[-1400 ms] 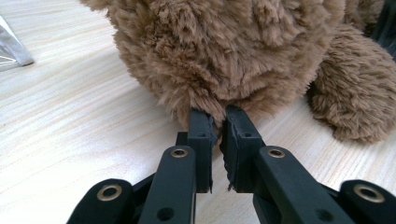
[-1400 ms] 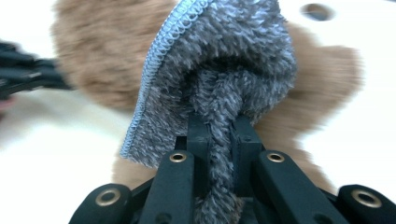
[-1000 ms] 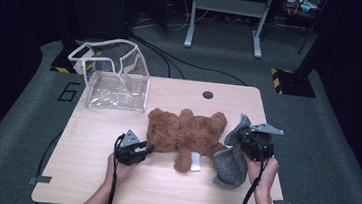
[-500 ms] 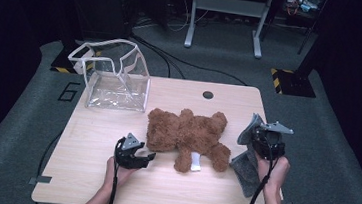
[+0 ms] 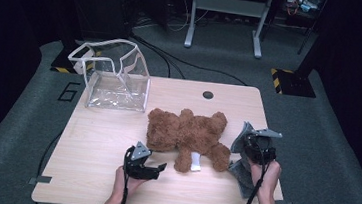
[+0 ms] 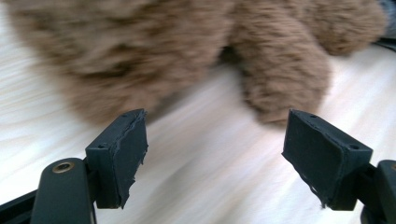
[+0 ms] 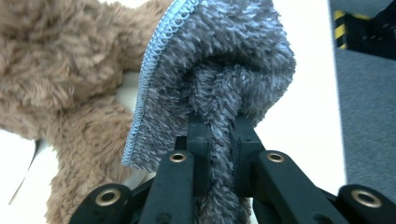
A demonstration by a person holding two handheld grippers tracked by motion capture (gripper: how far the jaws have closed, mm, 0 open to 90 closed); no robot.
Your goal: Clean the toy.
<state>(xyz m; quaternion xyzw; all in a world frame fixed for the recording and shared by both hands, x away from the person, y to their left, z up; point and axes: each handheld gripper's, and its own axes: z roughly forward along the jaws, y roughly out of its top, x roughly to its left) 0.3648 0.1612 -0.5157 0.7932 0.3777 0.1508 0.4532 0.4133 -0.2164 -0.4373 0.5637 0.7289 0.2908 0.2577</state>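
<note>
Pinching the grey cloth (image 7: pixel 219 60) in the right tool (image 7: pixel 219 140), the left tool (image 6: pixel 212 149) — just opening, empty — should next close on the teddy bear (image 5: pixel 186 132) ahead.

Numeral "6" on floor (image 5: pixel 69 92)

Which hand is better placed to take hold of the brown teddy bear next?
Left. The left gripper is open and empty, aimed at the teddy bear just ahead. The right gripper is shut on the grey cloth.

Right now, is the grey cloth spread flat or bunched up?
Bunched up: the right gripper pinches the grey cloth into folds.
</note>
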